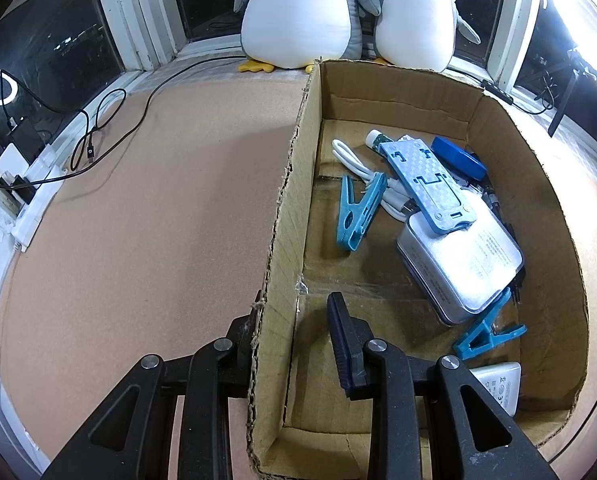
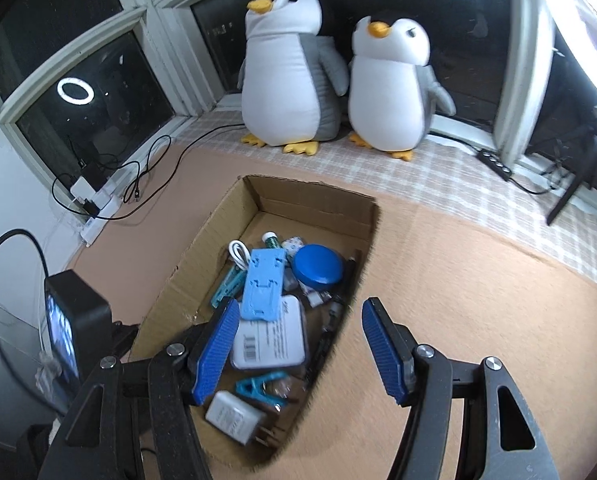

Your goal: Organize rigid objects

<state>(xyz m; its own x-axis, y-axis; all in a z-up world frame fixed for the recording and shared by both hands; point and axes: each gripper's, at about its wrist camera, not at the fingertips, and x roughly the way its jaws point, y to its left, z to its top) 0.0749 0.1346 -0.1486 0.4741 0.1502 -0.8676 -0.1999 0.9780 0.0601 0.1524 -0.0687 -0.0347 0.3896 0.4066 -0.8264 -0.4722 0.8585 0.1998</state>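
An open cardboard box [image 1: 294, 184] [image 2: 202, 240] stands on the tan mat. In it lie a light-blue phone stand [image 1: 426, 184] [image 2: 262, 284], a silver tin [image 1: 462, 264] [image 2: 270, 340], blue clothes pegs [image 1: 356, 212] [image 2: 260, 386], a white cable [image 1: 352, 160], a dark-blue round case [image 1: 458, 156] [image 2: 318, 268] and a white charger plug [image 2: 234, 418] [image 1: 498, 384]. My left gripper [image 1: 290, 312] is shut on the box's left wall, one finger outside and one inside. My right gripper [image 2: 298, 308] hovers open above the box with nothing gripped.
Two plush penguins [image 2: 290, 76] [image 2: 390, 88] sit against the window at the back. Black cables and a white power strip [image 1: 30, 200] lie along the left edge. A black power strip [image 2: 494, 164] lies at the back right. Bare mat [image 1: 158, 200] stretches left of the box.
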